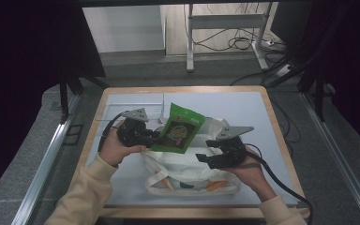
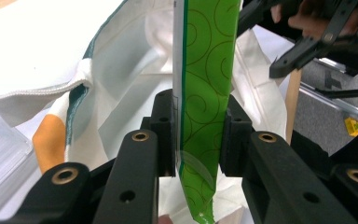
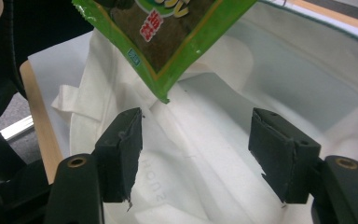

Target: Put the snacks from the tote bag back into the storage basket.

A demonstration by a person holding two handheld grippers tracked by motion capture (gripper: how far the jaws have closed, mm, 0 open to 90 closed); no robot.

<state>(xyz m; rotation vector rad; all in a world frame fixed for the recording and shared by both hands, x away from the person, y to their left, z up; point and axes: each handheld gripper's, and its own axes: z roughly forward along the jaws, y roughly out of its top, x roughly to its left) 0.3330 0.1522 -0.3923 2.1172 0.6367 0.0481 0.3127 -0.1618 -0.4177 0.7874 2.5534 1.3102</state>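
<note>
I see my left gripper (image 1: 153, 139) clamped on the edge of the green snack pouch (image 1: 180, 127), pads pressing both faces. The pouch hangs above the white cloth bag (image 1: 183, 171), long axis tilted, top edge away from me, one lower corner over the bag's mouth. Bag interior: bare white fabric. My right gripper (image 1: 201, 158) stands parted, empty, over the bag.

We can't read the print on the green snack packet (image 1: 182, 129) from the high view, too small. In the right gripper view its top is cut off by the frame edge. The tote bag (image 1: 187, 171) hides its own inside, and the clear container (image 2: 0, 154) runs off the left edge.
</note>
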